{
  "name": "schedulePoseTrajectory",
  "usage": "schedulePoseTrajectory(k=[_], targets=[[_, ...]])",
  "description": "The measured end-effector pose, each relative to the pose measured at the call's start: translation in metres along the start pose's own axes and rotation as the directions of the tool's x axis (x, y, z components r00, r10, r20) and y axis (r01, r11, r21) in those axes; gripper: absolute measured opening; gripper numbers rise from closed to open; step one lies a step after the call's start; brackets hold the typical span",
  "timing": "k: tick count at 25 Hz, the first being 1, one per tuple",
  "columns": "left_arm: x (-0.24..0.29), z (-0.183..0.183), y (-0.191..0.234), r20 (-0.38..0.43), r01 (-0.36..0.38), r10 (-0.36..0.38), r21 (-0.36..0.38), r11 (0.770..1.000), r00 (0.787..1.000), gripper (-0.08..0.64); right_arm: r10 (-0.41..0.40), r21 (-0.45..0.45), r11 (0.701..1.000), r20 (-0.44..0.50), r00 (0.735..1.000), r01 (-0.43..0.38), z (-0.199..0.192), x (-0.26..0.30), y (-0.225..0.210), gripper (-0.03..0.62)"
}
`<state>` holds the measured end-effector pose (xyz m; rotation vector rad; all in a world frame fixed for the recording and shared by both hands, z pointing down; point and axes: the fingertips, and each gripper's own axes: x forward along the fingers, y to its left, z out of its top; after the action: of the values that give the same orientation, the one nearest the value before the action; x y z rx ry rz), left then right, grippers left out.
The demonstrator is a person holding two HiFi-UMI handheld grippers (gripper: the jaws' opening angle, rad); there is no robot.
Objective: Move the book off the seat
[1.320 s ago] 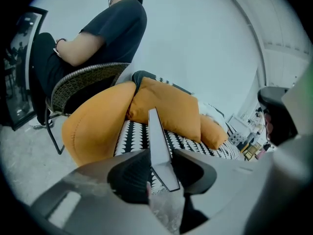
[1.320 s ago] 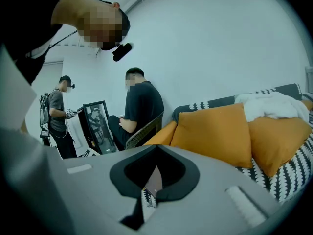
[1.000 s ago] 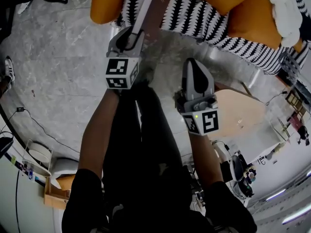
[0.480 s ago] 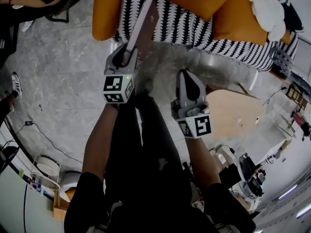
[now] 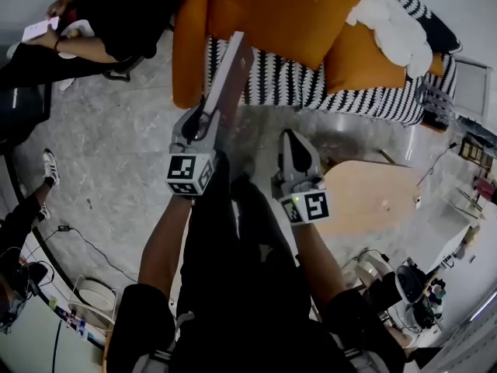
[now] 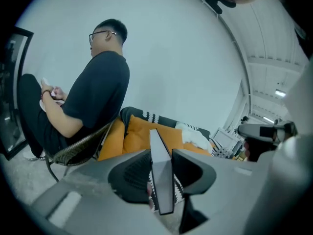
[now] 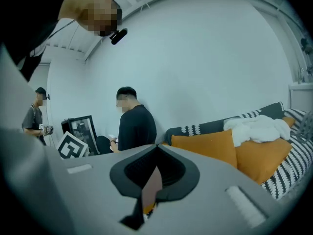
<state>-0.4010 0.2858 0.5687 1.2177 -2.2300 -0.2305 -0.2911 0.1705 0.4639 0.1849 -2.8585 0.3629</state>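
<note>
A thin book [image 5: 227, 72] with a brown cover and pale page edges stands on edge in the air, its far end in front of the sofa's black-and-white seat [image 5: 311, 92]. My left gripper [image 5: 206, 117] is shut on the book's near end. In the left gripper view the book [image 6: 157, 146] runs straight out between the two dark pads of that gripper [image 6: 161, 156], which press on both covers. My right gripper [image 5: 294, 138] hangs to the right of the book, over the floor, shut and holding nothing; its tips [image 7: 156, 148] meet.
Orange cushions [image 5: 279, 14] and a white blanket [image 5: 396, 22] lie on the sofa. A person in black [image 5: 116, 22] sits at the upper left, beside the sofa's orange arm. A pale round wooden table [image 5: 365, 196] stands at the right. Another person's shoe [image 5: 48, 165] is at the left.
Both grippers have risen, the left one still carrying the book, which is now higher in front of the seat. More of the sofa and the seated person has come into view.
</note>
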Motion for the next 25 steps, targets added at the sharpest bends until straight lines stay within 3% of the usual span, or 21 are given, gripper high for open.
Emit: schedulePoseTrajectory(k=[2,6,12,17,22,25], targets=[[0.023,0.016,-0.024,0.012,0.023,-0.023,0.017,1.000,1.000,0.144,-0.017,0.007,1.000,0.018,1.000,0.017,0.013,0.004,-0.027,0.009],[0.029,0.054,-0.045,0.060,0.067,-0.069,0.037,0.997,0.996,0.144,-0.042,0.027,0.999,0.053,0.998,0.040,0.039,0.010,-0.030,0.008],[0.105,0.115,-0.109,0.116,0.078,-0.083,0.044,0.996,0.990,0.144,-0.055,0.059,0.997,0.082,0.995,0.051,0.088,0.037,-0.118,0.008],[0.079,0.145,-0.155,0.150,0.066,-0.079,0.088,0.994,0.986,0.144,-0.022,0.059,0.998,0.115,0.993,0.015,0.122,0.011,-0.117,0.008],[0.067,0.176,-0.202,0.188,0.074,-0.086,0.070,0.995,0.978,0.144,0.019,0.031,0.999,0.141,0.990,-0.024,0.153,-0.009,-0.129,0.008],[0.059,0.193,-0.223,0.201,0.086,-0.103,0.095,0.992,0.974,0.144,0.023,0.031,0.999,0.144,0.989,-0.028,0.167,-0.021,-0.135,0.008]])
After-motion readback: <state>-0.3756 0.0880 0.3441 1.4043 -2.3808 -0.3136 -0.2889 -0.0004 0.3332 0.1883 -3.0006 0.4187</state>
